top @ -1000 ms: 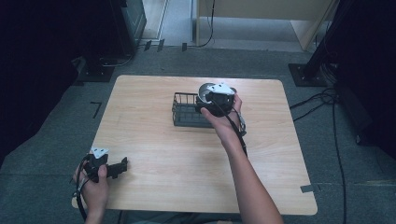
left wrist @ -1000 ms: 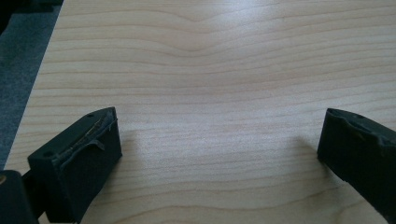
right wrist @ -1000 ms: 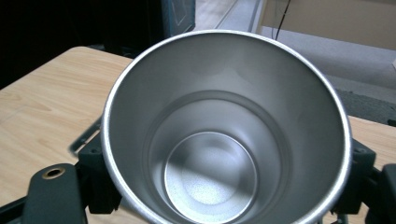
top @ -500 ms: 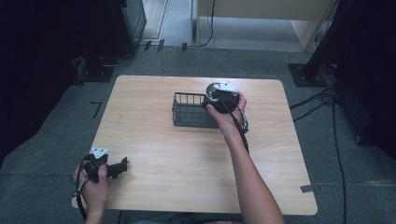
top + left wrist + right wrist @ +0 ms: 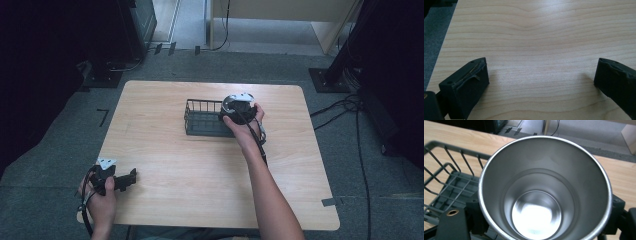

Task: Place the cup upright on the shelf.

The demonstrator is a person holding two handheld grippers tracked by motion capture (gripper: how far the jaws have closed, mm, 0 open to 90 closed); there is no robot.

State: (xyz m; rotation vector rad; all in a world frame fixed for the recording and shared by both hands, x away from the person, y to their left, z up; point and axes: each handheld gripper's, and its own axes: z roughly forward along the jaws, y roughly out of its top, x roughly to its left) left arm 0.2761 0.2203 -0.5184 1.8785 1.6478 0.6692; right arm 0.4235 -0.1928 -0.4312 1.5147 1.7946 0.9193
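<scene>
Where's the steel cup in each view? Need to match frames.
High view: steel cup right of centre, over the right end of the wire basket, held by the right gripper.
Left gripper view: not in it; bare table between the open fingers.
Right gripper view: steel cup centre, seen from above, empty.
Shared landmark: the wire basket, left of the cup.

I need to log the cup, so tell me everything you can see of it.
The cup is bare, shiny metal with a rolled rim, stepped inner walls and a round flat bottom. It is empty, upright and open upward. The right gripper holds it between its fingers at the right end of the wire basket, over the table.
</scene>
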